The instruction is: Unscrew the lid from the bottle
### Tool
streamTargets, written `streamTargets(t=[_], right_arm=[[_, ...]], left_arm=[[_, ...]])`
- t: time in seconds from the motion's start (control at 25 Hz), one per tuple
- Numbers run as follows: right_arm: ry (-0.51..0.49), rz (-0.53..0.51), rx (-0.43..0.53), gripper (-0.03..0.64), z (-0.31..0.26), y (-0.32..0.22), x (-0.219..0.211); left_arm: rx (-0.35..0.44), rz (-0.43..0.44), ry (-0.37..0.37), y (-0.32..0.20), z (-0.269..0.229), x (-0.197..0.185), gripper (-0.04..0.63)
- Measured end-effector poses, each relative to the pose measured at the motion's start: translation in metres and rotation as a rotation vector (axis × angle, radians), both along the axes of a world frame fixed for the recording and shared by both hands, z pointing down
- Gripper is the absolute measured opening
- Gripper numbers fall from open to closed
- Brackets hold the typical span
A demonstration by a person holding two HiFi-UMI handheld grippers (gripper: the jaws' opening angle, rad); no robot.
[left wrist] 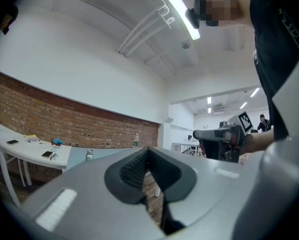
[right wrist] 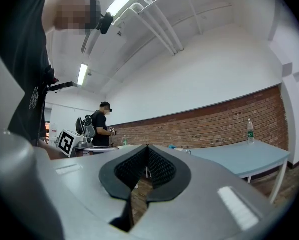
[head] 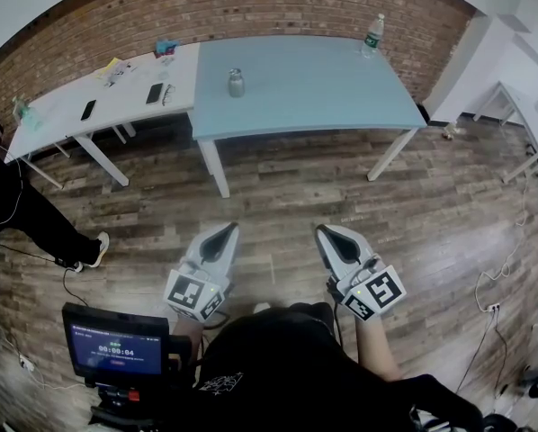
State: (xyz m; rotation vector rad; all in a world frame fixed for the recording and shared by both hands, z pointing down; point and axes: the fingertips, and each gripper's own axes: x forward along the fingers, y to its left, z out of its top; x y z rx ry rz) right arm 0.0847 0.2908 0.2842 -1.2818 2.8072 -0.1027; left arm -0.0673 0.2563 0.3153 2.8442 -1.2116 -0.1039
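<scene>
We judge the chief risk to be choice and grip. The wide pale blue rectangular desk [head: 323, 97] carries two bottles and either could be meant, so we could reach for the wrong one. A smooth, round body could also spin or tip if one gripper twists the lid while the other holds loosely. The grey plastic left gripper [head: 229, 230] and the matching grey right gripper [head: 324, 231] hang over the brown plank floor [head: 278, 187], well short of the desk, with ribbed black pads [left wrist: 134, 170] pressed together on nothing. The tall clear plastic bottle with a green label [head: 372, 36] stands at the desk's far right corner. The small squat grey metal bottle [head: 237, 83] stands near its left edge.
</scene>
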Motion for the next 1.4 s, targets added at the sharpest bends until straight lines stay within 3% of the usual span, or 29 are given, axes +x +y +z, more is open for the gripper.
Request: streamTargets(t=[0.76, 1.4], right_arm=[[-0.003, -0.006, -0.017, 0.002, 0.006, 0.002, -0.003], [-0.022, -0.040, -0.027, 0.002, 0.003, -0.030, 0.024]], left_arm=[[-0.018, 0.002, -0.001, 0.004, 0.008, -0.005, -0.002], [-0.019, -0.008, -0.018, -0.022, 0.004, 0.026, -0.002]])
